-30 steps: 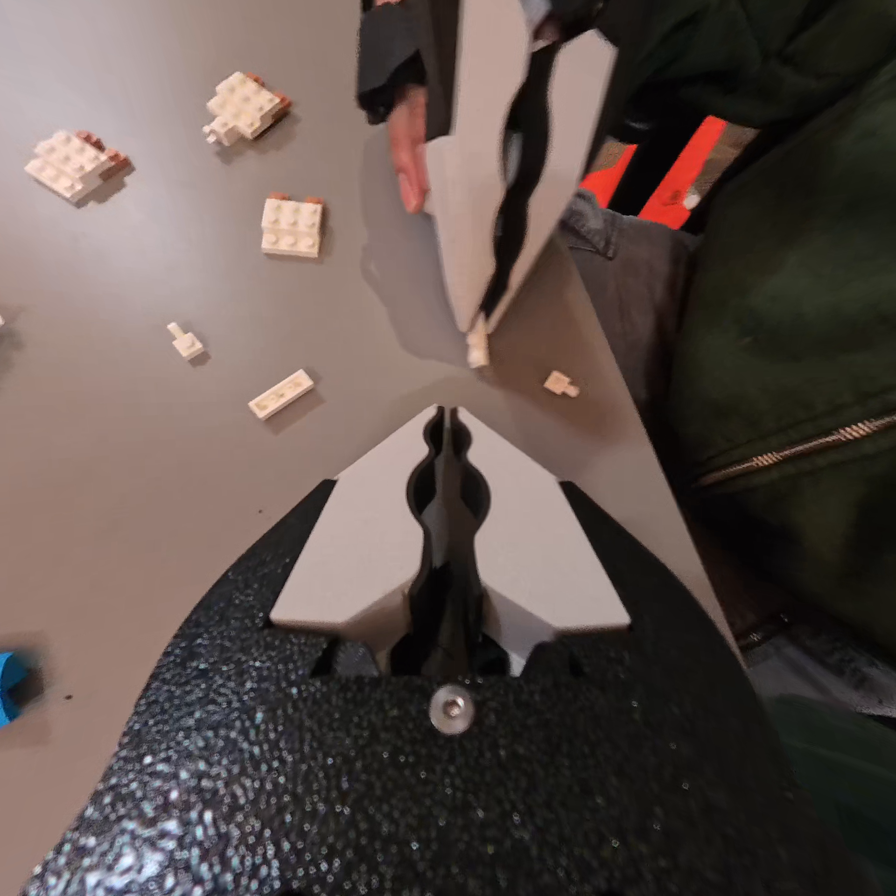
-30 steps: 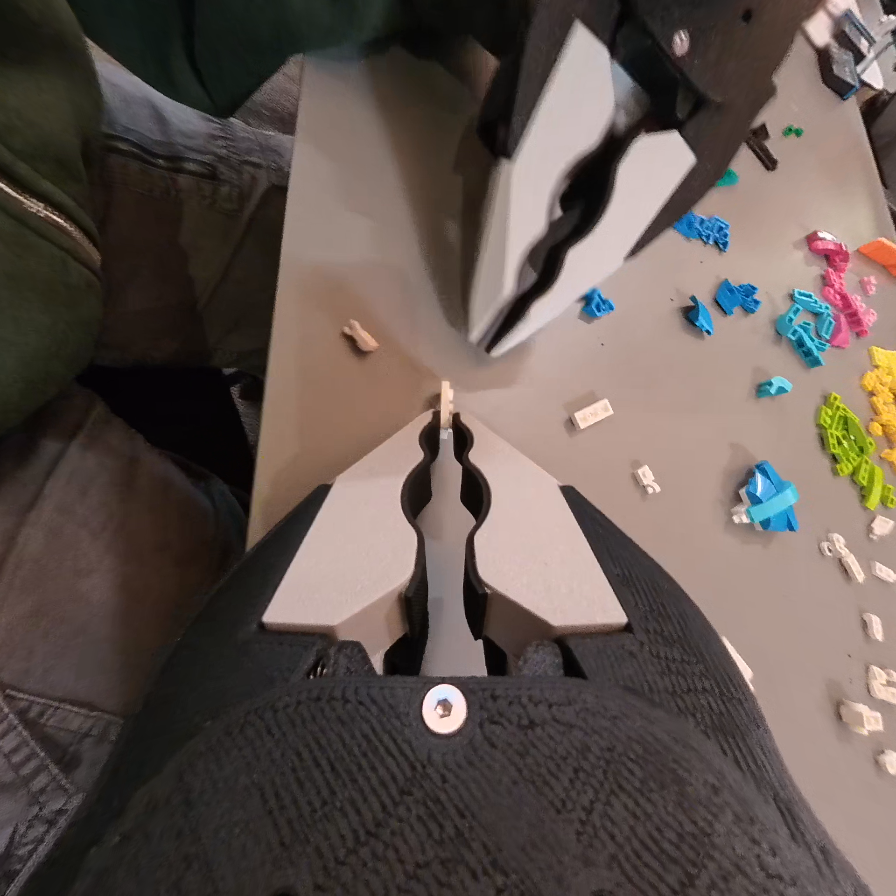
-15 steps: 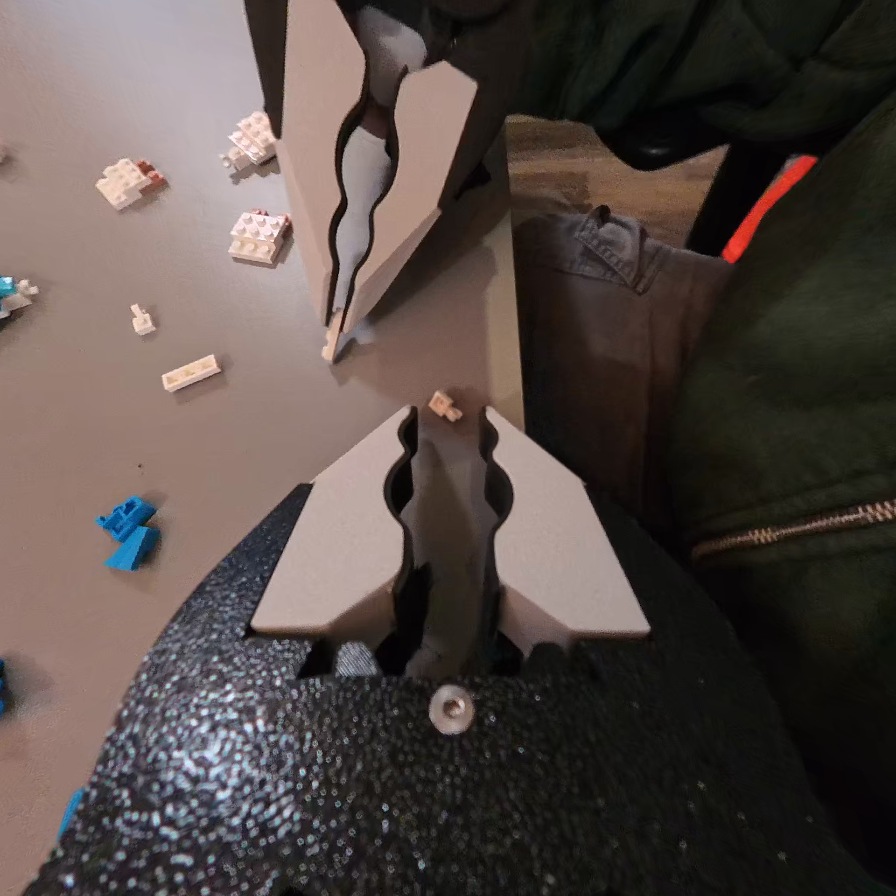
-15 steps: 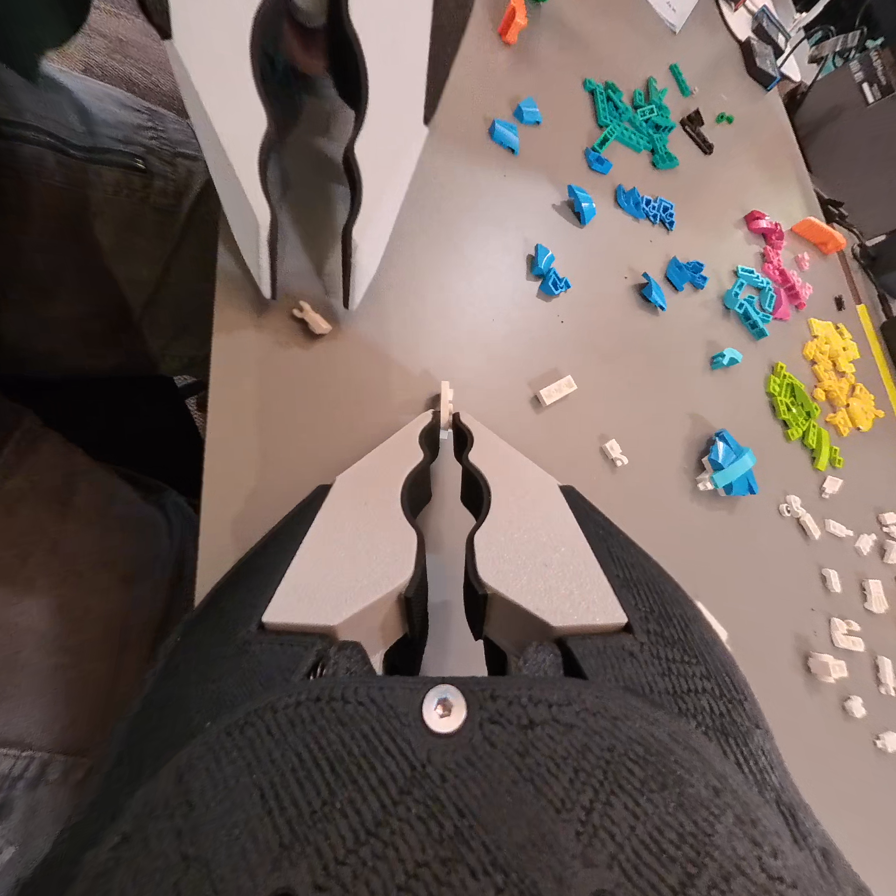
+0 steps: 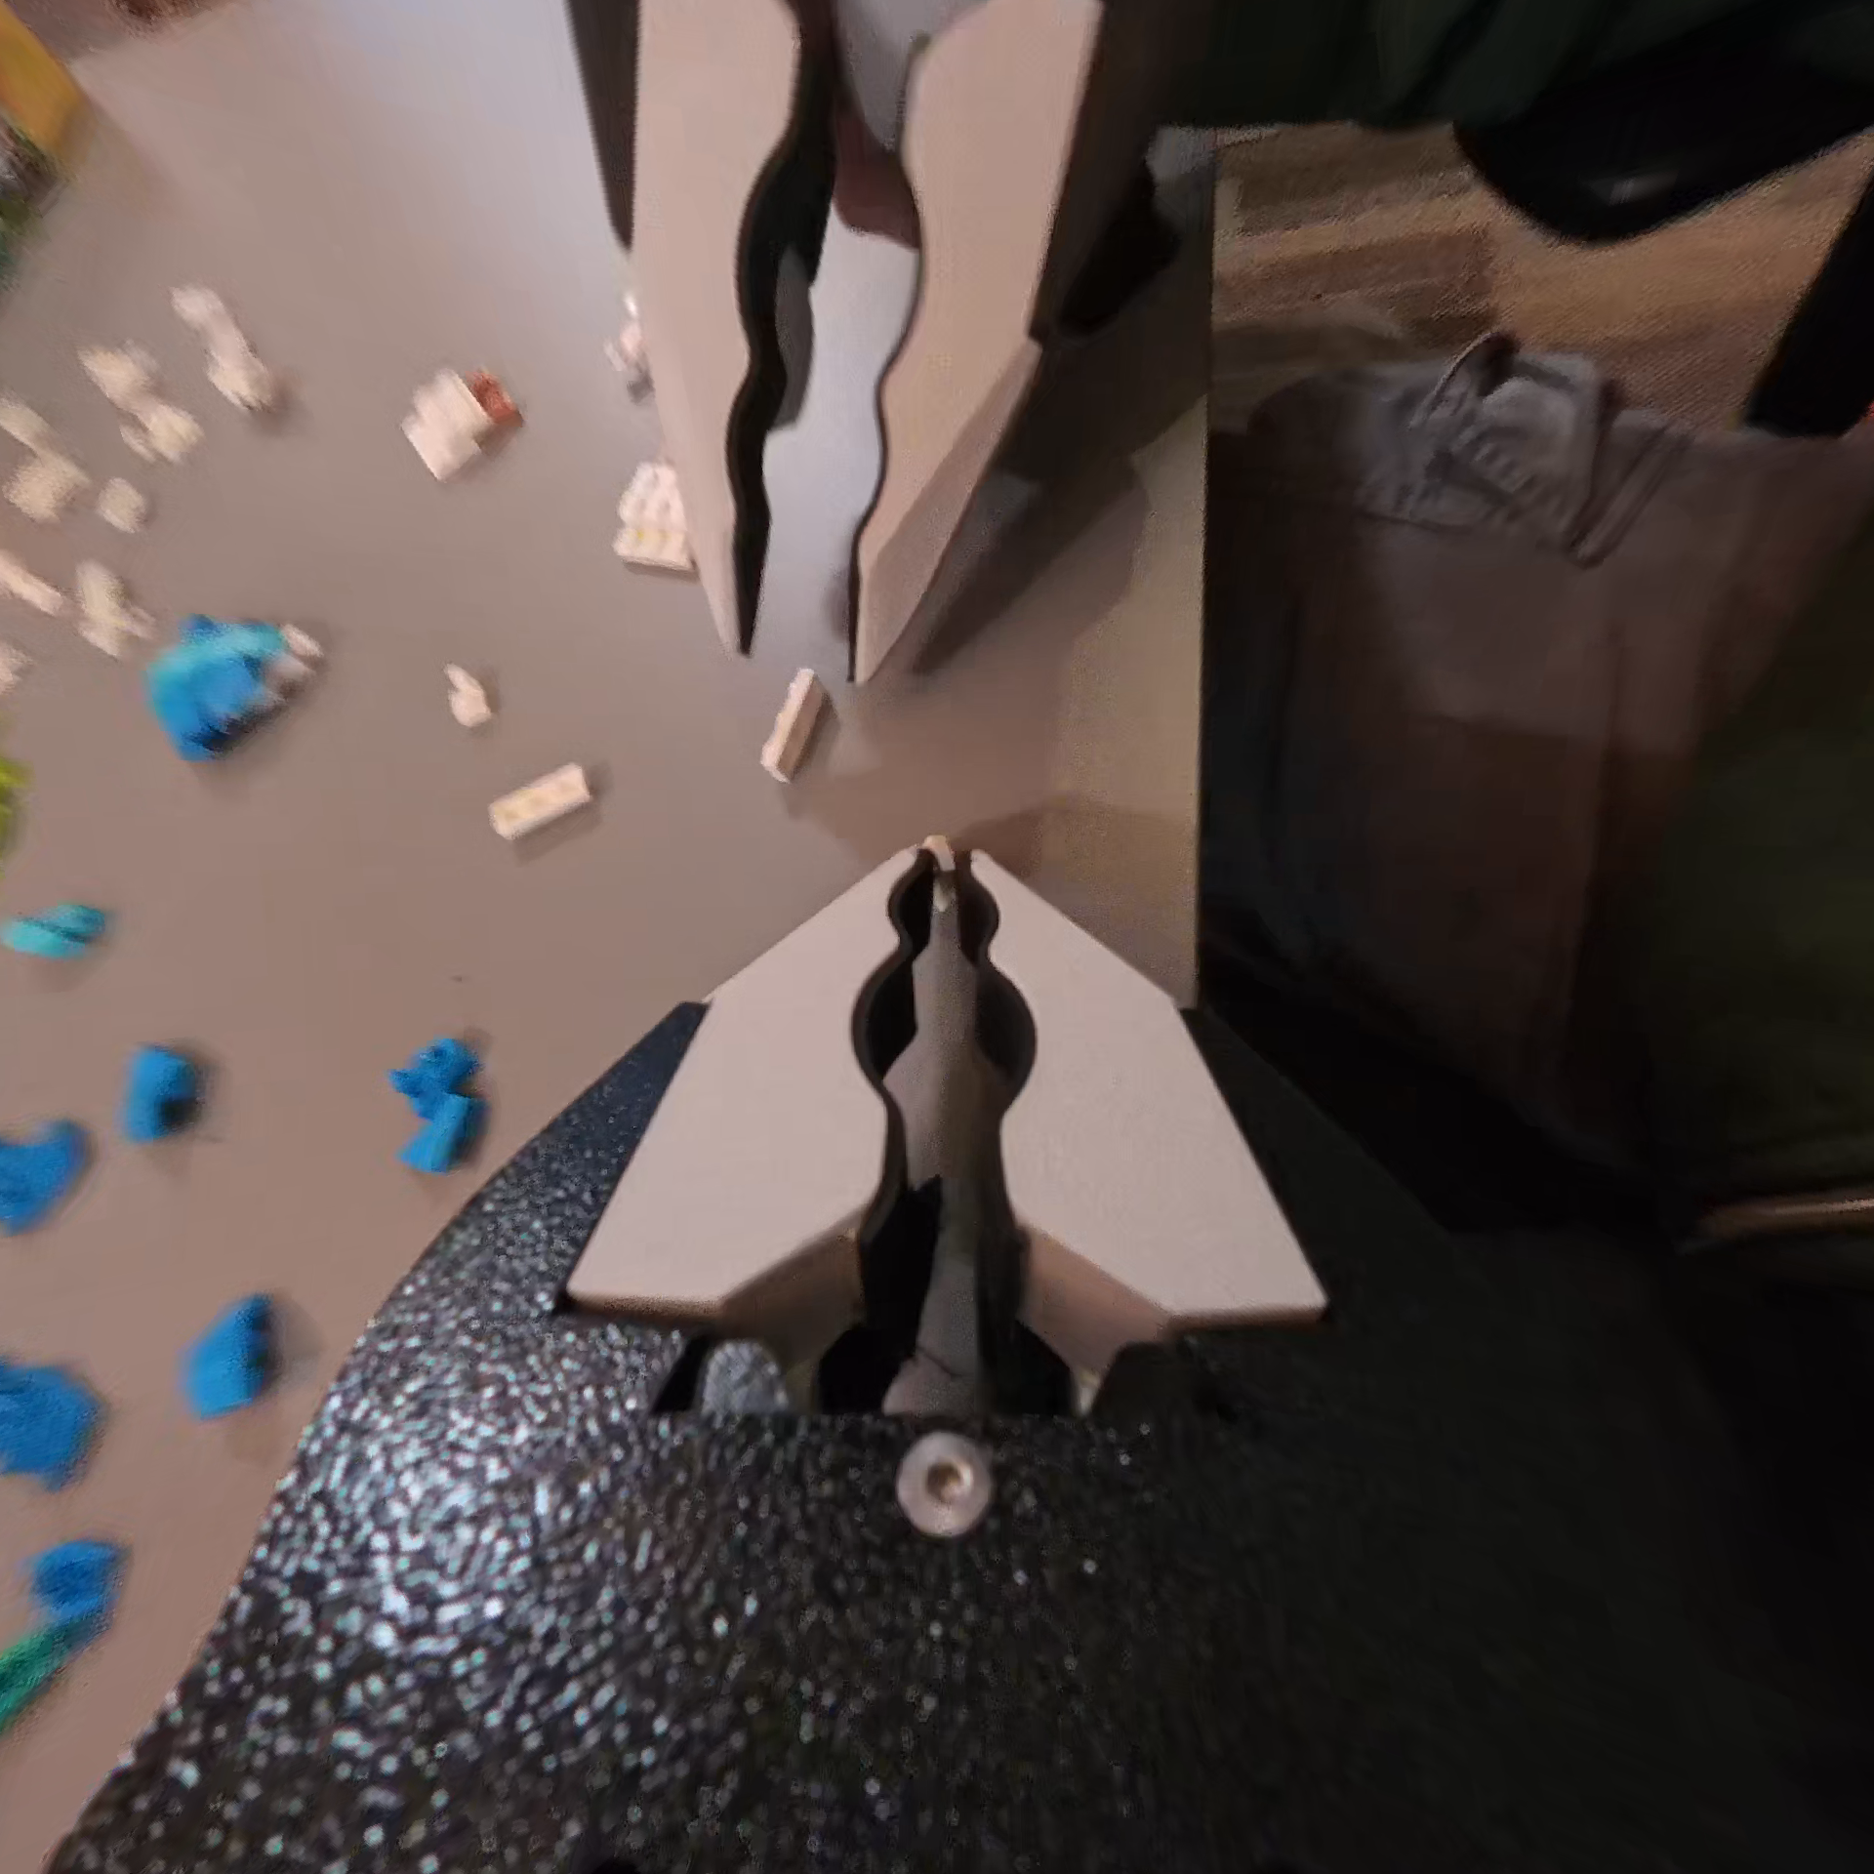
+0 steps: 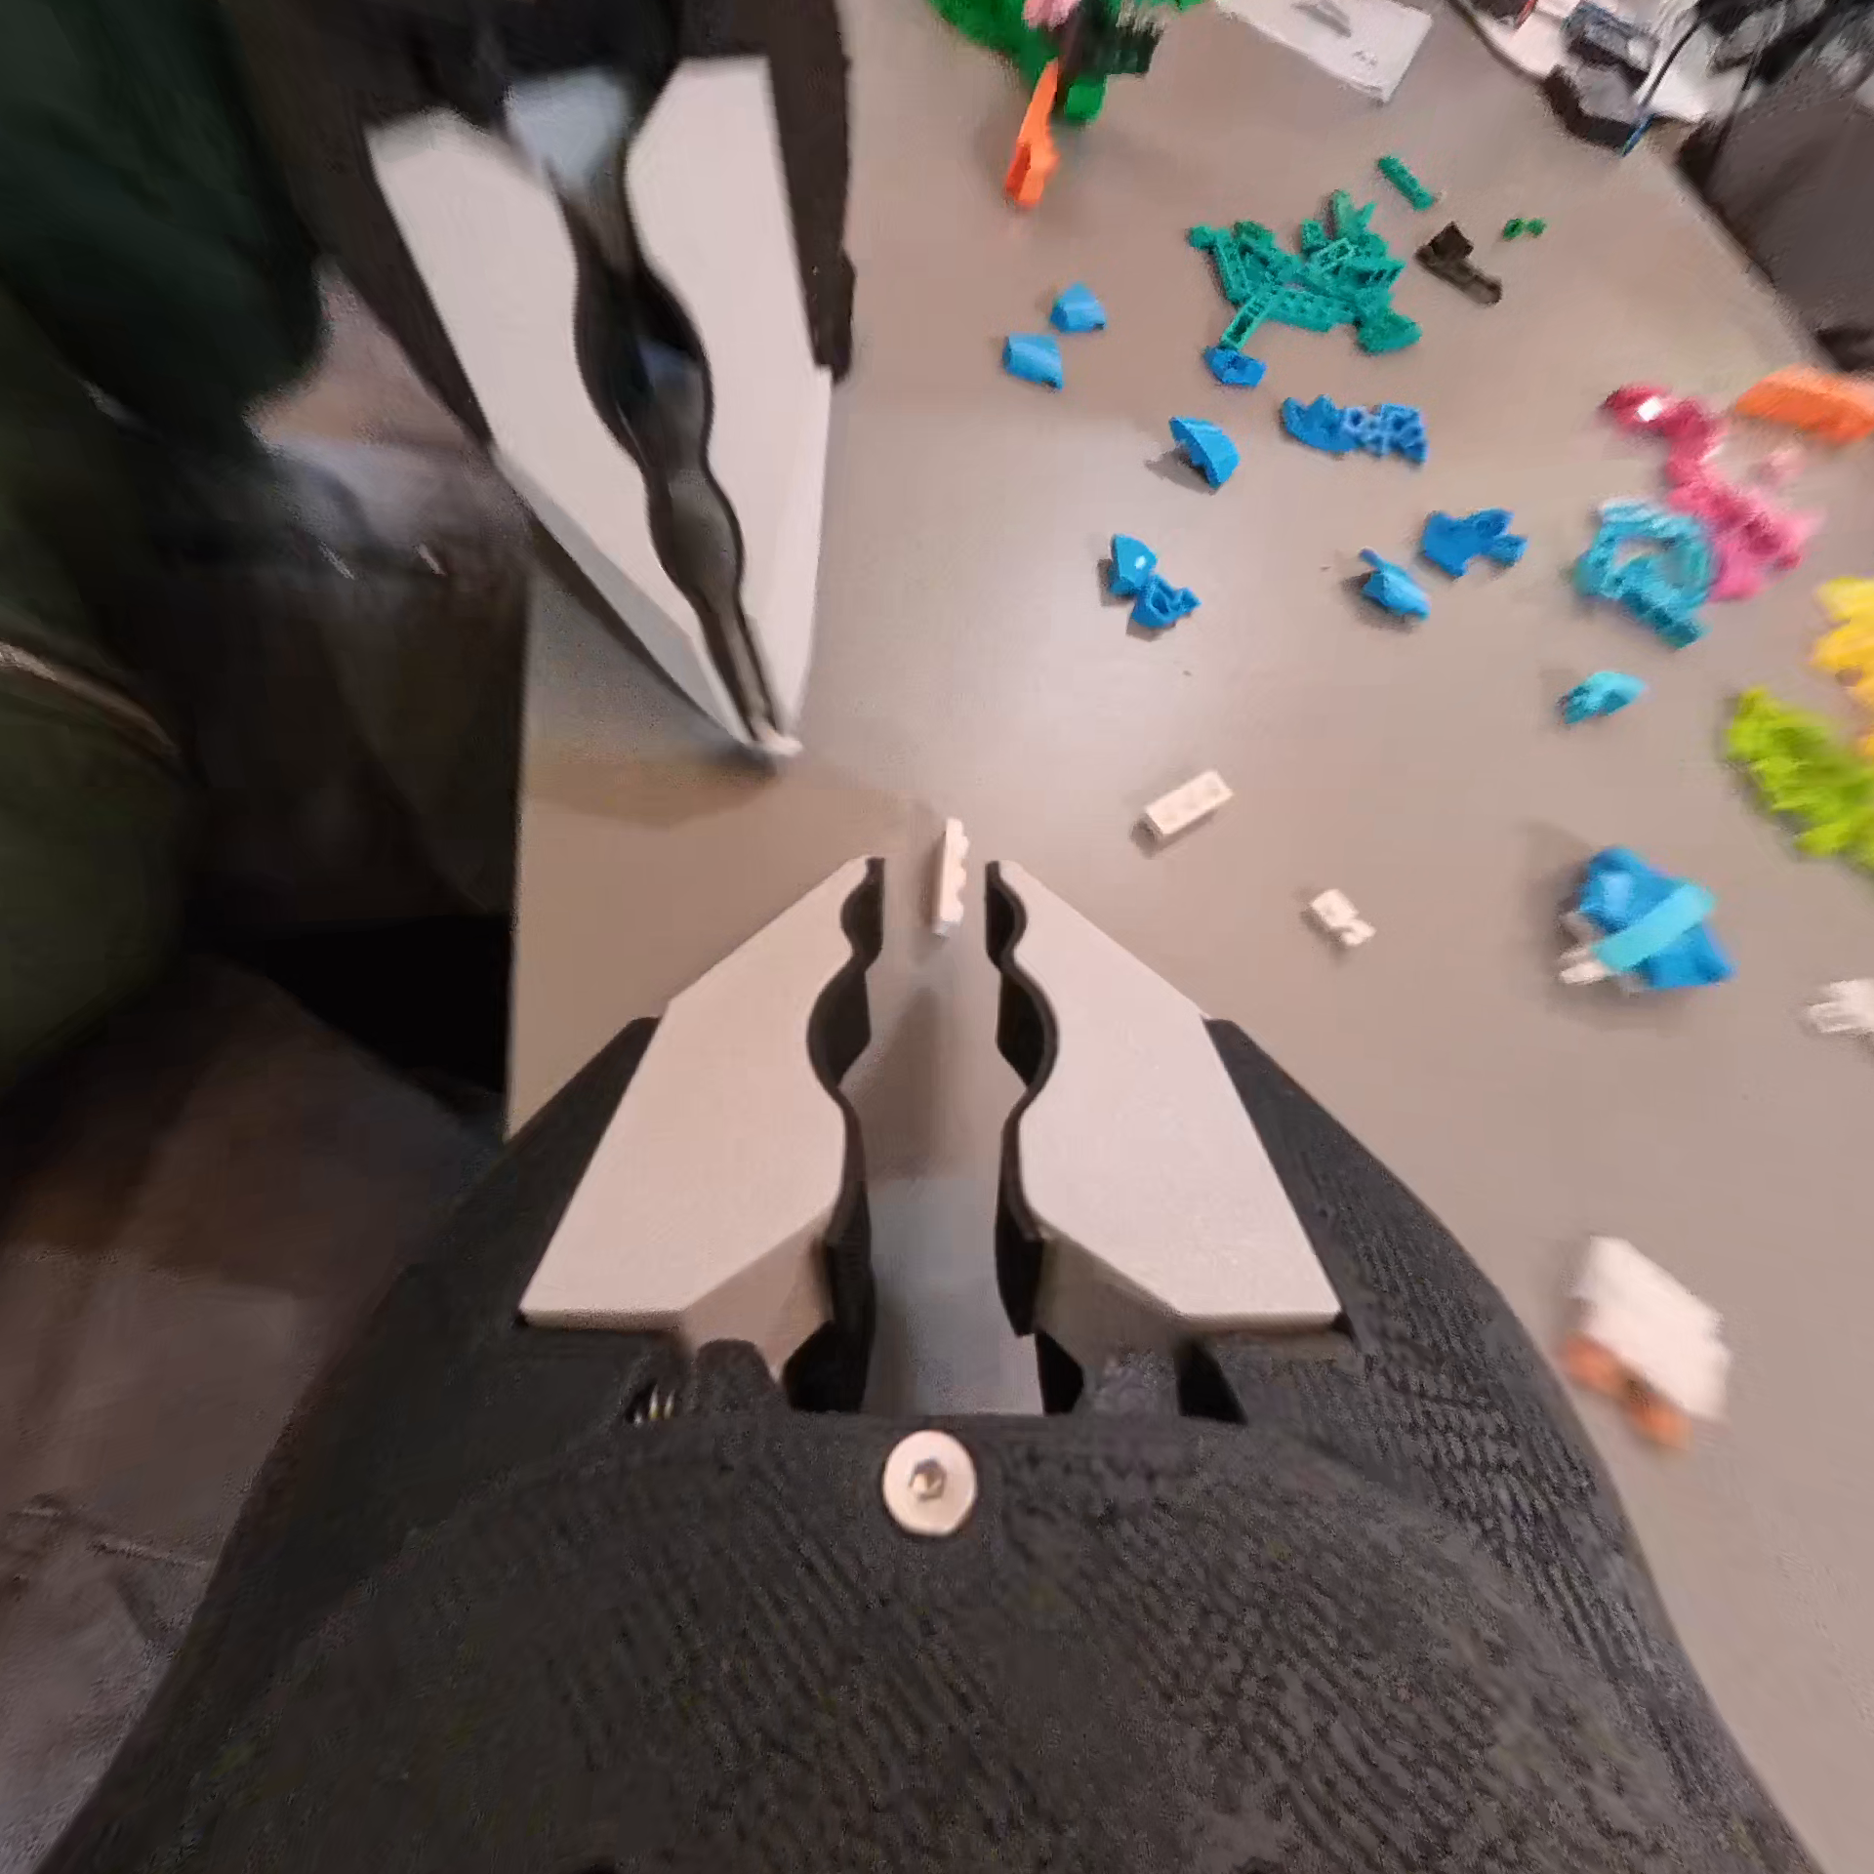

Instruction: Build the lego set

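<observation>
Grey table (image 6: 1014, 710) carried scattered bricks. Left gripper (image 5: 938, 862) was pinched on a tiny cream piece (image 5: 940, 850) at its tips. Right gripper (image 6: 933, 872) stood open around a white plate (image 6: 950, 877) on edge, pads clear of it. Best practice, as a judgement: centre, then squeeze gently. Blue bricks (image 6: 1151, 588) and a white brick (image 6: 1184, 803) lay further out.

- Two grippers: the left gripper (image 5: 938, 857) pinches one tiny white piece (image 5: 939, 850); the right gripper (image 6: 933, 867) stands open around one white plate (image 6: 950, 877).
- One white long brick (image 6: 1184, 803) at two o'clock.
- About eight blue pieces (image 6: 1151, 586) toward one o'clock.
- One gray table (image 6: 1014, 649).
</observation>
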### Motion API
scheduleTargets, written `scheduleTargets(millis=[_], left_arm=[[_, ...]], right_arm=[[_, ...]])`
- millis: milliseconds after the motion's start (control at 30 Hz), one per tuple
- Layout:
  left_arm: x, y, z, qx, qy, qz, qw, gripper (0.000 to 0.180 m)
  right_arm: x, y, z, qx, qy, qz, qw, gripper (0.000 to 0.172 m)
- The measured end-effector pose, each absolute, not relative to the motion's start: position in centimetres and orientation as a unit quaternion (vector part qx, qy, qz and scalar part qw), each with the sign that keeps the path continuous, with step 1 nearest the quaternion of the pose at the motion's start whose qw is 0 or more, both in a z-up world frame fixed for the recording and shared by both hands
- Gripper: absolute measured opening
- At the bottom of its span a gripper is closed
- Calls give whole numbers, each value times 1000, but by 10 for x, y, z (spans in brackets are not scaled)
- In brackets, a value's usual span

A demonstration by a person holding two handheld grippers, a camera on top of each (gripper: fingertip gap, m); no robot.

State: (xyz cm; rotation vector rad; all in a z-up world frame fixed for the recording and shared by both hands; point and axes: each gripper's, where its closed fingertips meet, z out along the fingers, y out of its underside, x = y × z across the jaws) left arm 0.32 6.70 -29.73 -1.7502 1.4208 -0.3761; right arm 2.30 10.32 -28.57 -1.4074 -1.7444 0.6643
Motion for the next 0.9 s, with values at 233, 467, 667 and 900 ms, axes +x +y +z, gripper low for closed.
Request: scheduleTargets(millis=[233,467,667,900], left_arm=[[0,88,-270,-527,628,89,566,2],[2,87,-253,-412,650,215,601,1],[7,84,-255,-364,673,232,601,1],[9,79,-241,-410,649,95,634,1]], right_arm=[[7,94,-260,-656,-505,498,260,11],[-1,86,-254,-669,-437,570,193,9],[1,79,-240,-625,-433,622,188,22],[1,77,-242,-578,-569,487,324,13]])
